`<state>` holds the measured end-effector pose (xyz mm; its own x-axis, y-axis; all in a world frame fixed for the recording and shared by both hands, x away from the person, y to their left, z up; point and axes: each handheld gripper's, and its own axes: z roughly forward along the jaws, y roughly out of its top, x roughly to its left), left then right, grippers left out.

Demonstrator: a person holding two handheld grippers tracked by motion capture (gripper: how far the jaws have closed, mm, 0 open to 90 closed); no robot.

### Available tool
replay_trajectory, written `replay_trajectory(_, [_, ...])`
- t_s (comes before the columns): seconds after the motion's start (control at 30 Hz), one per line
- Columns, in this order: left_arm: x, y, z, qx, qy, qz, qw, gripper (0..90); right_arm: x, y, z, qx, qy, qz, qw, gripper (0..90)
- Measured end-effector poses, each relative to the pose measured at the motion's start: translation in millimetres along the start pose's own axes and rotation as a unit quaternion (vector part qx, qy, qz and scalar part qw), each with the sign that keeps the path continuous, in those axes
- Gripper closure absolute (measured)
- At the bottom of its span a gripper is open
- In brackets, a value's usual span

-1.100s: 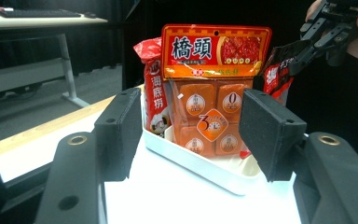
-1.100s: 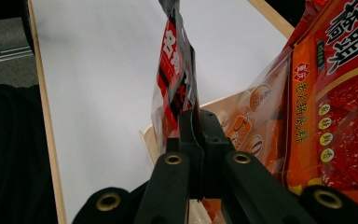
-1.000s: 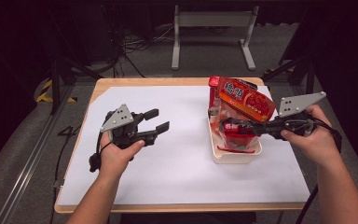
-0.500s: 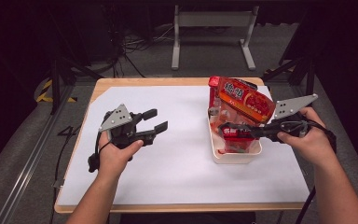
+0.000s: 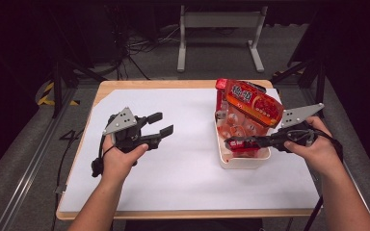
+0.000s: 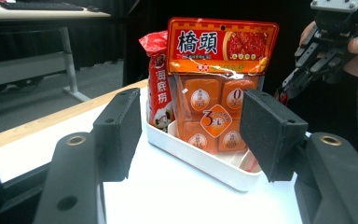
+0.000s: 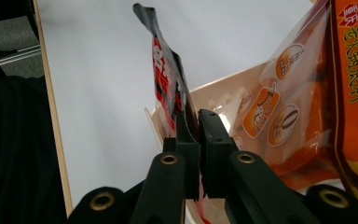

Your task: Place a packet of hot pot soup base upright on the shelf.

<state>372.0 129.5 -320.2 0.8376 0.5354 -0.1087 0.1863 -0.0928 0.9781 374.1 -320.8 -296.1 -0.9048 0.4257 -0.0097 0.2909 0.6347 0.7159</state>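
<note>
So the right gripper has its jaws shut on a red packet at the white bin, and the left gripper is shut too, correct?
Not quite. The left gripper is open: the left gripper view shows its jaws wide apart on nothing. The rest holds: the right gripper is shut on the red packet at the white bin.

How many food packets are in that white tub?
3 show. A big orange packet stands across the white tub, a red one stands beside it, and the right hand-held gripper pinches a third, red-and-black packet. Others may be hidden behind.
</note>
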Motion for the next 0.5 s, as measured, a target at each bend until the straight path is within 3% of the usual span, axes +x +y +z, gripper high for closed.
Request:
replay_trajectory(0.3, [0.4,-0.3,-0.5,0.001,0.001,0.000,1.0000,40.1,1.2,-7.5,5.1,0.014,-0.004,0.007,0.9999,81.7])
replay_trajectory(0.5, [-0.1,-1.0,1.2,0.003,0.004,0.003,1.0000,39.0,1.1,-9.9,5.4,0.018,-0.013,0.015,0.9996,71.2])
